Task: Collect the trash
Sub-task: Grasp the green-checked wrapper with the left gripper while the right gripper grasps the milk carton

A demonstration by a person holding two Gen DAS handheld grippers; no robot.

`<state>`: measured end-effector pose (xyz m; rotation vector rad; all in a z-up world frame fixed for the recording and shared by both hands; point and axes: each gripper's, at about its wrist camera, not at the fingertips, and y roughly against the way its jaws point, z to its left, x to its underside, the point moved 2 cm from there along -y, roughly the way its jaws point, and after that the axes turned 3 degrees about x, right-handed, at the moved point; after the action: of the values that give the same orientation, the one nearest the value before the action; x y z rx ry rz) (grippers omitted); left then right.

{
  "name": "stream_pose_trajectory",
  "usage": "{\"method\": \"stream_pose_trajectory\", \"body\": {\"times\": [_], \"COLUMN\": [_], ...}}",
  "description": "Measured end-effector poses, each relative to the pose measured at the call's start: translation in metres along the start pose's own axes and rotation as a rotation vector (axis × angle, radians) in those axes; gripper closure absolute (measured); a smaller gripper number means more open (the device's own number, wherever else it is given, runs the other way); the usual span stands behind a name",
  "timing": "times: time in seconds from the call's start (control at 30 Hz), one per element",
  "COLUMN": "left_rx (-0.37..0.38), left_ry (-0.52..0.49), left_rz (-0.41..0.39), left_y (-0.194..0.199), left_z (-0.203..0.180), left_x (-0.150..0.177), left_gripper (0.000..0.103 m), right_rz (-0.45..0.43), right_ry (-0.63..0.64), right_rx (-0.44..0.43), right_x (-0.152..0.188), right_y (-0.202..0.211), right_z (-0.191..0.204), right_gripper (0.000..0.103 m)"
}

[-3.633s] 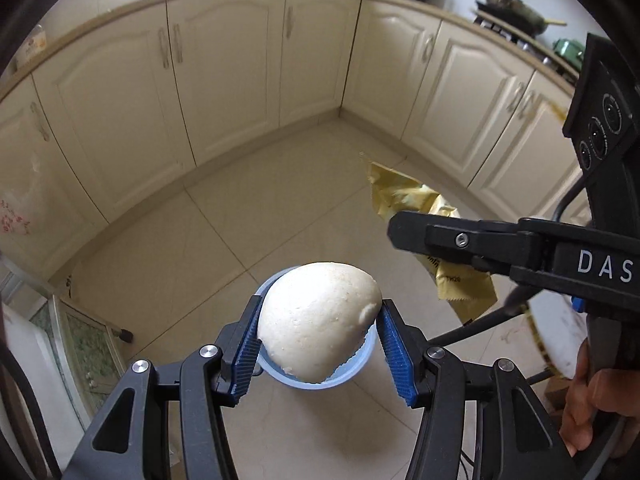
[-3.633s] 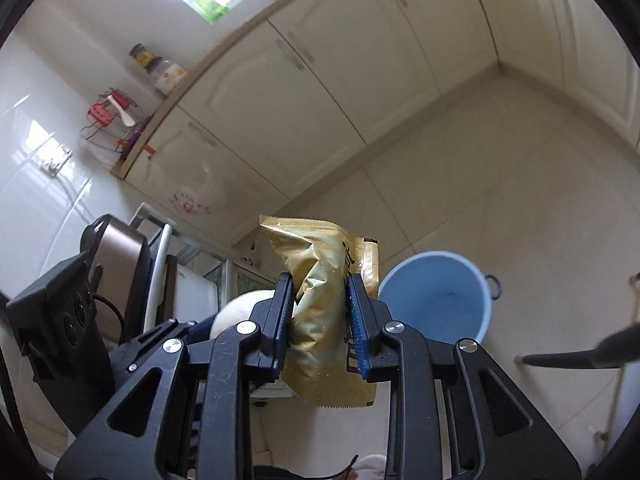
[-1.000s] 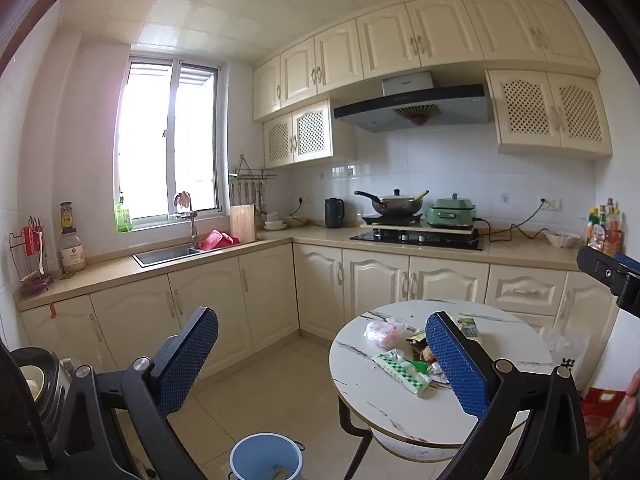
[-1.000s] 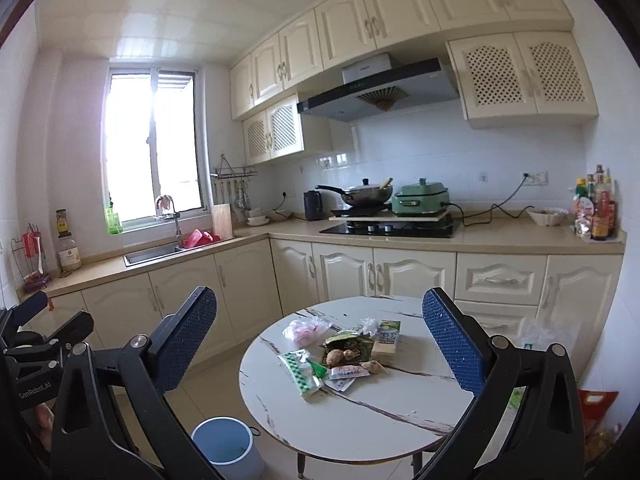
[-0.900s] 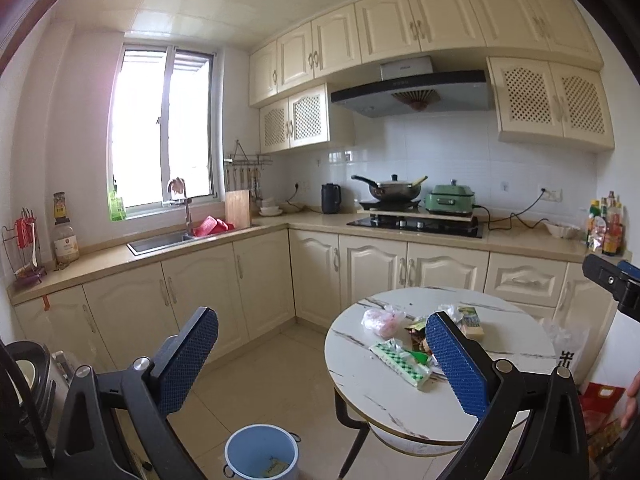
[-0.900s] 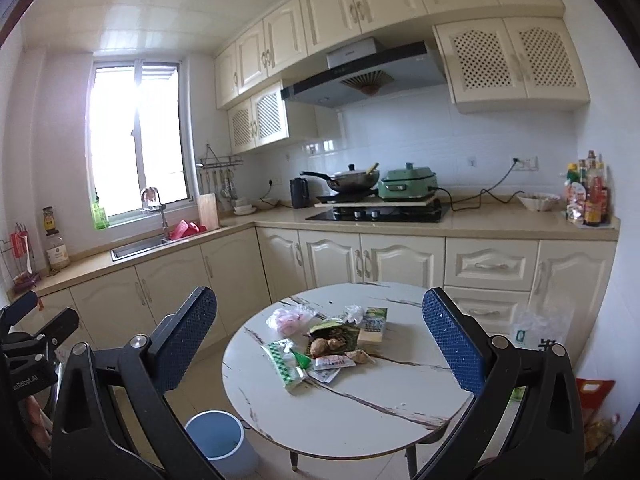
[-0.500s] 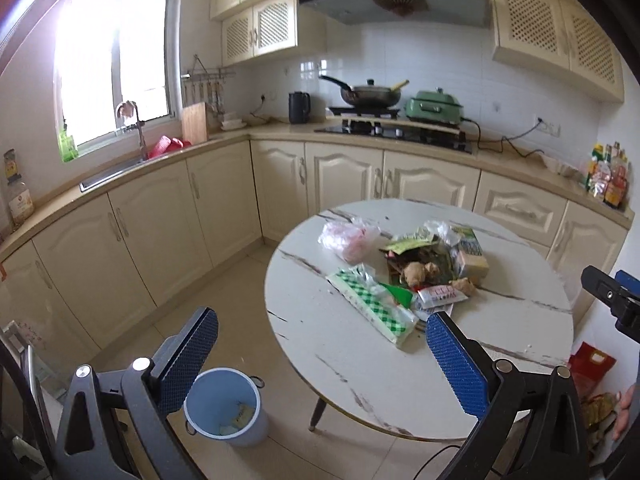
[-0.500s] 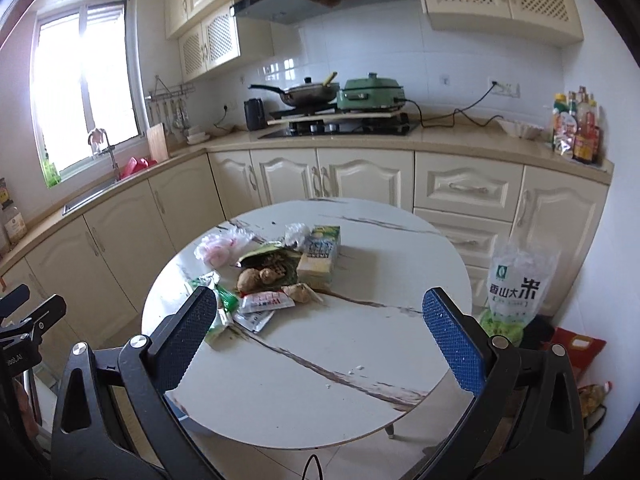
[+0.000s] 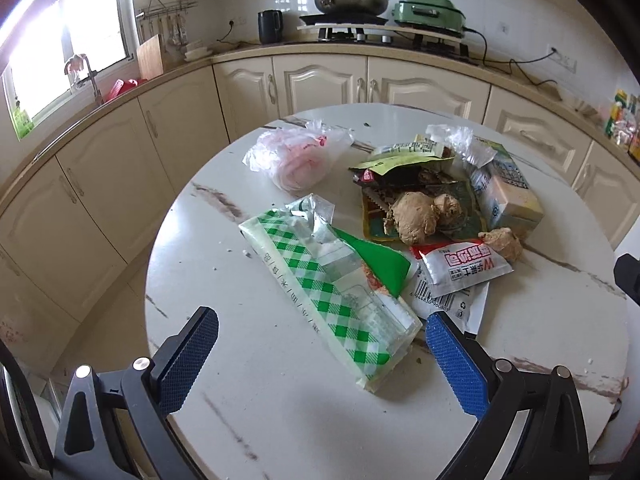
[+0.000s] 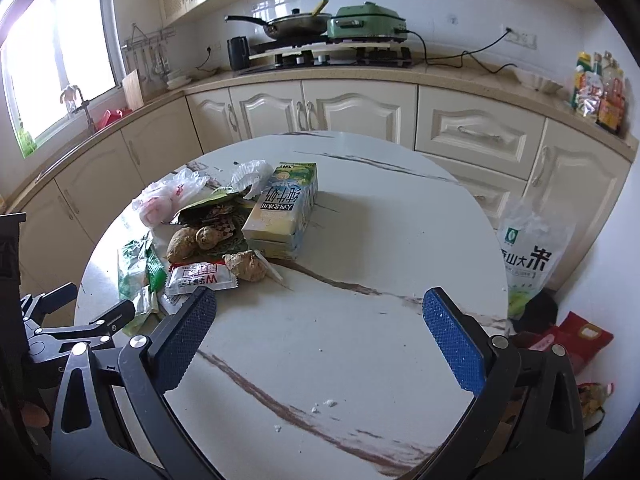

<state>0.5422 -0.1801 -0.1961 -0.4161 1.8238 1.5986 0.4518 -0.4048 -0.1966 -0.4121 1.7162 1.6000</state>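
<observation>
From the left wrist camera, the left gripper point(image 9: 322, 354) hangs over the near part of a round marbled table point(image 9: 280, 420), its jaws spread wide and holding nothing. Between the blue pads point(image 9: 456, 364) lies the near end of a green-checked packet point(image 9: 324, 292), long and flat, running from the near middle of the table toward its left side. A green wrapper point(image 9: 384, 264) pokes out from under it on the right. Just right of that sits a white sachet with red print point(image 9: 464, 268), lying over another white wrapper with a barcode point(image 9: 448, 306). Beyond these, toward the middle of the table, a dark opened bag point(image 9: 404, 192) carries two brownish lumps of food point(image 9: 420, 216); a third lump point(image 9: 502, 242) rests beside the sachet. A milk carton point(image 9: 508, 192) lies flat toward the right edge, and a pink-and-clear plastic bag point(image 9: 296, 156) sits toward the far left edge.

From the right wrist camera, the right gripper point(image 10: 320, 346) hovers over the bare near-right part of the table point(image 10: 360, 340), jaws wide apart and empty. The trash is all gathered on the table's left half: the milk carton point(image 10: 284, 210) near the middle, the lumps point(image 10: 188, 242) and sachet point(image 10: 200, 276) left of it, the plastic bag point(image 10: 168, 196) by the far left edge. The left gripper point(image 10: 80, 328) shows at the table's near left edge. A rice bag point(image 10: 532, 260) stands on the floor to the right of the table.
</observation>
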Motion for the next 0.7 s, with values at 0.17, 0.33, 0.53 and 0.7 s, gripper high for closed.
{"method": "stream_pose_trajectory", "body": {"times": [0.17,0.33,0.53,0.7], "left_rx": [0.081,0.176,0.216,0.236], "left_ry": [0.038,0.04,0.048,0.048], "left_rz": [0.023,0.009,-0.007,-0.025], "left_y": [-0.033,-0.042,-0.044,-0.027], "left_z": [0.013,0.035,0.062,0.082], "left_x": [-0.021,-0.024,-0.023,-0.01], "left_gripper": [0.021,0.048,0.072,0.087], "right_rz": [0.014,0.036,0.065,0.064], "right_ry": [0.005,0.019,0.022,0.024], "right_rx": [-0.024,-0.051,-0.056,-0.049], "right_x": [-0.003,-0.001,0.001,-0.01], "right_y": [-0.016,-0.03,-0.046,-0.062], "right_z": [0.006,0.016,0.025,0.03], "right_gripper": [0.0,0.0,0.0,0.0]}}
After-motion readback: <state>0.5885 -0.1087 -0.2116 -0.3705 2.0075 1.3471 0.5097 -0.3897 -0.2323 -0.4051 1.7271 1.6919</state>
